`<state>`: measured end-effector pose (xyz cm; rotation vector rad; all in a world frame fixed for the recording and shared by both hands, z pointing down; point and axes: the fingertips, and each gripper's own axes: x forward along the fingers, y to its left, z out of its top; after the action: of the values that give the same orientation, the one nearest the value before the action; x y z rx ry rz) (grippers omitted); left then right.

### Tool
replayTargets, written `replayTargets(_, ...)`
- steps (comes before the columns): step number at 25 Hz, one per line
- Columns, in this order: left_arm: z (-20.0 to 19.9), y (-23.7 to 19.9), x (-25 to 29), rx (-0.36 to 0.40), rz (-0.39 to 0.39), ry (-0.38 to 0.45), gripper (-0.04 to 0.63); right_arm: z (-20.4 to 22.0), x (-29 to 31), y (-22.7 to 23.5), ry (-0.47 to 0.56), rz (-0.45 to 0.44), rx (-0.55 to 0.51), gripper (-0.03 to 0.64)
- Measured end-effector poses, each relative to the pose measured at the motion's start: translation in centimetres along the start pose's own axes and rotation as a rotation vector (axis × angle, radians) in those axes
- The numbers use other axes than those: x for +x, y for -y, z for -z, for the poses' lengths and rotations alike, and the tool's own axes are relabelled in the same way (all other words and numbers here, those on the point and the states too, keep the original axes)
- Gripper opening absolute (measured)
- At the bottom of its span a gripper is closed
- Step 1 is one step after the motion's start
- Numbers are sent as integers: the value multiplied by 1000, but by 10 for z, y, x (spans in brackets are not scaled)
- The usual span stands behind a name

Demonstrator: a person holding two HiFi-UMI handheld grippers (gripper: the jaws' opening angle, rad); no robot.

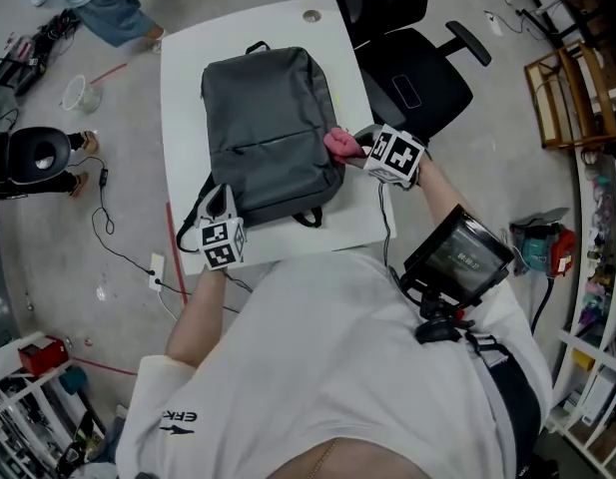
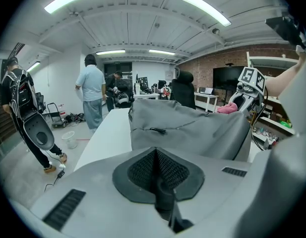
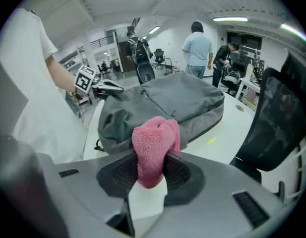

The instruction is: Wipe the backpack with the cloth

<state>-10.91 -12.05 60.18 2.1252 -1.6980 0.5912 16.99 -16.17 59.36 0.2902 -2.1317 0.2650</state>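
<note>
- Your white T-shirt (image 1: pixel 317 367) fills the bottom of the head view, and a black device with a screen (image 1: pixel 457 257) hangs at your right hip.
- Your left gripper (image 1: pixel 218 206) sits at the near left corner of the backpack (image 1: pixel 273 128). In the left gripper view (image 2: pixel 155 167) its jaws are closed together, and what looks like a black strap (image 2: pixel 165 202) of the backpack is pinched between them.
- Your right gripper (image 1: pixel 359 148) is at the backpack's right edge. Its jaws are clamped on the pink cloth (image 1: pixel 339 144), which bulges out in a rounded fold between them in the right gripper view (image 3: pixel 153 167).
- The cloth (image 3: pixel 153 143) is touching the backpack's right side, near its lower end.
- The grey backpack lies flat on the white table (image 1: pixel 188 78) with its carry handle at the far end, away from you, and its front zip pocket facing up.
- A black office chair (image 1: pixel 417 78) stands just beside the table's far right corner.
- On the floor to your left are a white bucket (image 1: pixel 80 93) and loose black cables (image 1: pixel 108 228).
- In the left gripper view a person in a light blue shirt (image 2: pixel 93 93) stands beyond the far end of the table (image 2: pixel 105 133).
</note>
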Motion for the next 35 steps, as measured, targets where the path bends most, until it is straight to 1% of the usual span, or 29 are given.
replayTargets(4,1,-1,2,1,-2,-2,3,14,2,-32,-54,-150,-39,117)
replayTargets(6,1,0,5,1,-4,-3,3,19,2,-39,-68,-195,-46,117)
replayTargets(10,0,-1,5,3,-7,-3,3,19,1,-41,-66,-226,-45,118)
replayTargets(14,2,0,2,4,-9,-7,3,21,0,-34,-62,-213,-67,118)
replayTargets(16,3,0,-2,3,-13,-9,3,19,-3,-20,-49,-175,-62,117)
replayTargets(19,5,1,-9,5,-22,-12,3,12,-8,13,-14,-75,-33,118)
replayTargets(26,2,6,0,12,-57,-33,3,-9,-6,133,54,218,15,118)
replayTargets(28,2,5,-2,11,-72,-40,3,-17,-1,164,75,286,35,117)
replayTargets(32,0,5,-1,9,-99,-50,5,-32,10,217,110,384,71,118)
replayTargets(35,-2,2,3,12,-108,-58,5,-43,23,244,127,408,98,118)
